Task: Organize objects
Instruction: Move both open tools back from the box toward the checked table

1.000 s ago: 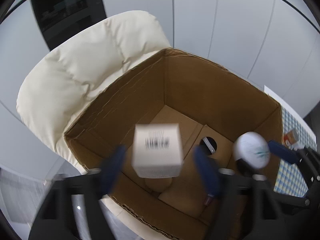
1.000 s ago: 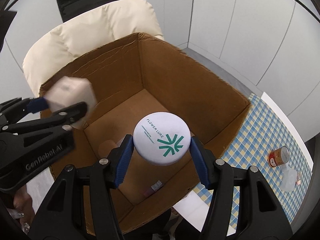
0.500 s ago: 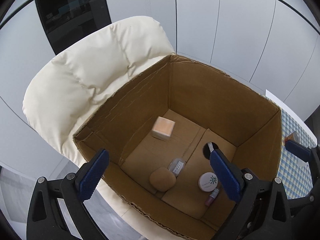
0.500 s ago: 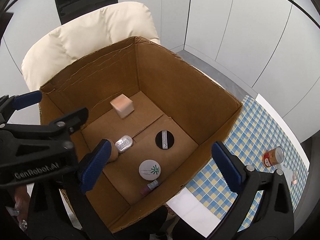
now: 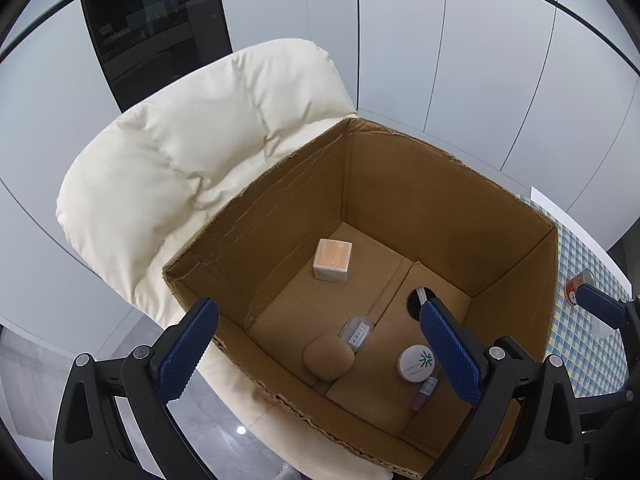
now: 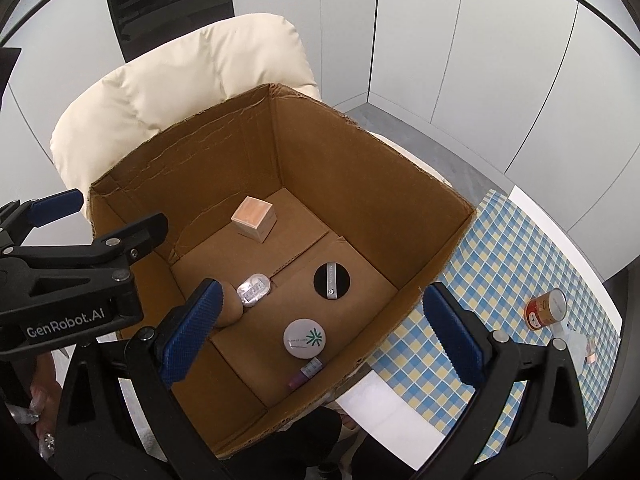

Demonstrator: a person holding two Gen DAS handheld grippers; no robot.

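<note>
An open cardboard box (image 5: 400,184) (image 6: 352,168) stands on a cream chair. Inside lie a small pale cube box (image 5: 333,260) (image 6: 255,218), a white round compact with a green logo (image 5: 416,363) (image 6: 305,338), a tan round puff (image 5: 328,358) (image 6: 230,308), a clear small case (image 5: 357,332) (image 6: 254,289), a black disc (image 6: 331,280) and a small tube (image 5: 423,394) (image 6: 306,372). My left gripper (image 5: 320,352) is open and empty above the box's near edge. My right gripper (image 6: 320,336) is open and empty above the box.
The cream padded chair (image 5: 192,168) (image 6: 180,76) backs the box. A blue-and-yellow checked tablecloth (image 6: 516,272) (image 5: 580,300) lies to the right, with a red can (image 6: 546,309) and a clear packet (image 6: 578,346) on it. White wall panels stand behind.
Both grippers have opened. The cube box dropped from the left gripper and the white compact from the right gripper; both now lie on the box floor. Both grippers have risen.
</note>
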